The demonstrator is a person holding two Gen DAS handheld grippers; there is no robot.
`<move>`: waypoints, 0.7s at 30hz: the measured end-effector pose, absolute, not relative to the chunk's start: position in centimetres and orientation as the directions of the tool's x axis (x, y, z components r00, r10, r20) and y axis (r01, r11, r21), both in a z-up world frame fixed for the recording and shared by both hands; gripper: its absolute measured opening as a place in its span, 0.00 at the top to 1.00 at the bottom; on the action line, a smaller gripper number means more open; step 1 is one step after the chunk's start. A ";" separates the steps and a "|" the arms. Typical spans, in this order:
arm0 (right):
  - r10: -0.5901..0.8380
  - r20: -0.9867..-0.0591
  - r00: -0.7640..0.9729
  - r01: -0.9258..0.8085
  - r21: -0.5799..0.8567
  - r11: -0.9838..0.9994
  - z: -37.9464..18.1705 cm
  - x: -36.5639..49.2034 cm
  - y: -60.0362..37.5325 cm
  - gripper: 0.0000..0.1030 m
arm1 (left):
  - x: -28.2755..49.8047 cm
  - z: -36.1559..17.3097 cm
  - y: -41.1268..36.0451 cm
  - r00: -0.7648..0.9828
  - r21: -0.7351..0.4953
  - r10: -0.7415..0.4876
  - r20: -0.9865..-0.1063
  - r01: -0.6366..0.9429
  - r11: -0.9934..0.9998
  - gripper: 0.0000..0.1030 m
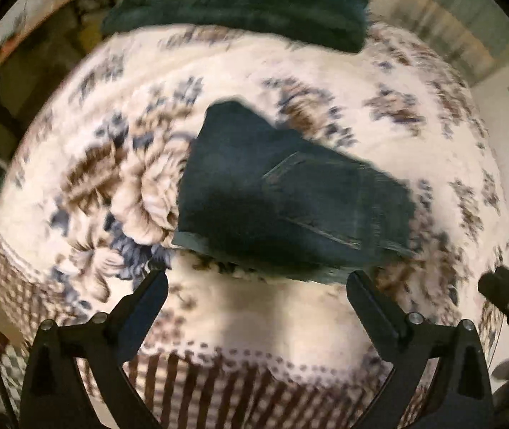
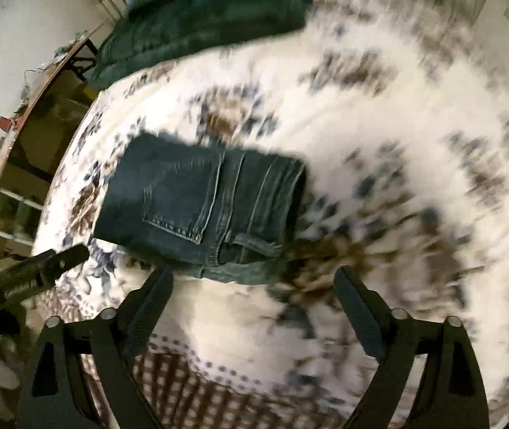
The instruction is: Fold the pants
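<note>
A pair of dark blue jeans (image 1: pixel 283 193) (image 2: pixel 197 196) lies folded into a compact packet on a cream floral blanket (image 1: pixel 343 82) (image 2: pixel 379 143), with a back pocket and the waistband on top. My left gripper (image 1: pixel 258 276) hangs above the packet's near edge, jaws wide open with nothing between them. My right gripper (image 2: pixel 253 272) is also open and empty, just over the near hem of the jeans. Each gripper shows at the edge of the other's view: the right gripper (image 1: pixel 504 296) and the left gripper (image 2: pixel 50 261). Both pictures are blurred.
A dark green bundle of fabric (image 1: pixel 247 0) (image 2: pixel 211 10) lies at the far end of the blanket. A wooden table edge (image 1: pixel 40 18) (image 2: pixel 33 82) with small items runs along the left. The blanket's checked border (image 1: pixel 218 375) is nearest me.
</note>
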State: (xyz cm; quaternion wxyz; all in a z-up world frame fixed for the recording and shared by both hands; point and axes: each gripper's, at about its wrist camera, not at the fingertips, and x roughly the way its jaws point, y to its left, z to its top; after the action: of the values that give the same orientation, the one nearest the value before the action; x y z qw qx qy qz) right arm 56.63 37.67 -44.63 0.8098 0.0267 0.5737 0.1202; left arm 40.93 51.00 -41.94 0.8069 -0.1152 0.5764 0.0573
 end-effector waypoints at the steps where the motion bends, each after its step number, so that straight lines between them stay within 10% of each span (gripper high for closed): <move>1: 0.208 -0.918 0.338 -0.157 0.163 0.974 -42.2 55.9 37.4 0.07 | 40.1 -39.7 50.2 0.354 -0.118 -0.038 -0.935 -0.208 0.971 0.01; 21: 0.243 -0.778 0.580 -0.284 0.087 0.955 -7.9 35.5 24.0 0.06 | 21.5 -11.9 40.0 0.655 -0.082 0.106 -0.749 -0.250 0.965 0.01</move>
State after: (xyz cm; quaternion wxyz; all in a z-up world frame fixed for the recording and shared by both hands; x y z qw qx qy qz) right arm 35.46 23.98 -7.92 0.8884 -0.0237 0.4337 0.1484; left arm 21.47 39.99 -11.94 0.9052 -0.0892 0.4038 0.0983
